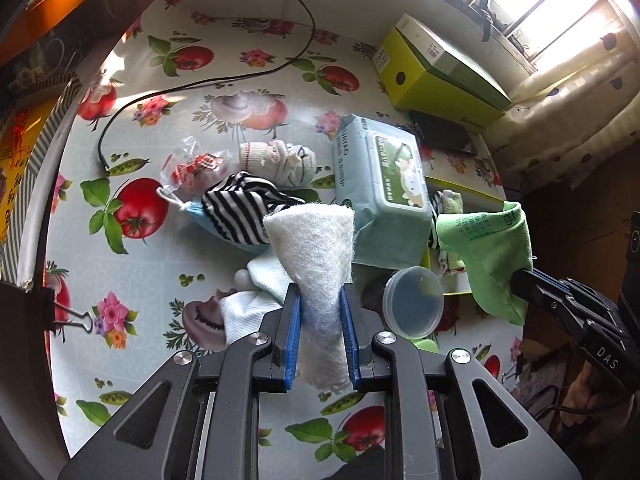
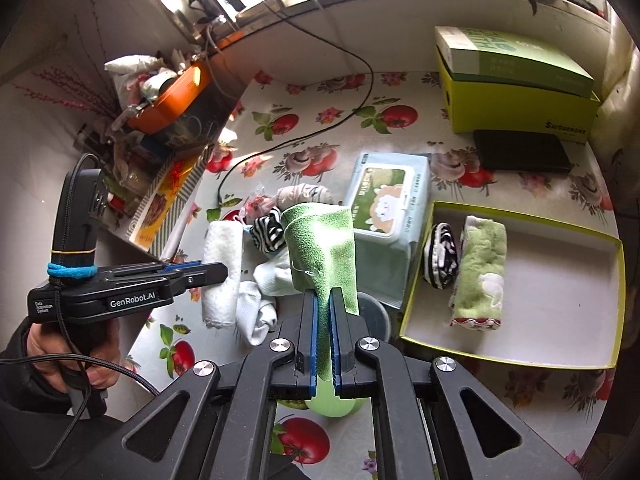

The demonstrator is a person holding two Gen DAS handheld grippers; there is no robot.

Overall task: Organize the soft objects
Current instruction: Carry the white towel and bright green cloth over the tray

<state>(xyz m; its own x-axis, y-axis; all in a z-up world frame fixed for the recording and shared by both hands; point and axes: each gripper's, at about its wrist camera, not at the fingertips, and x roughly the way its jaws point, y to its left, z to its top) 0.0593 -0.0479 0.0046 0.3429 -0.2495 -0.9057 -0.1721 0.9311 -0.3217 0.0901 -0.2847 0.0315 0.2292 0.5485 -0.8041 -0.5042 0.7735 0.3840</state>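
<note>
Two rolled cloths already lay in the shallow box (image 2: 516,354) right of the jaws, while the left gripper (image 1: 320,300) clenched a white fleecy cloth (image 1: 316,244), the right gripper (image 2: 323,300) pinched a green cloth (image 2: 324,244), and socks (image 2: 260,296) waited ahead.

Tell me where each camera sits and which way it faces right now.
Left wrist: on the left gripper, looking steeply down its fingers at the white towel it clamps, above the table; the right gripper shows at right.
Right wrist: on the right gripper, facing down at the green cloth it pinches and the yellow-rimmed tray; the left gripper and a hand show at left.
Shared: both cloths, the wipes pack, striped sock.
</note>
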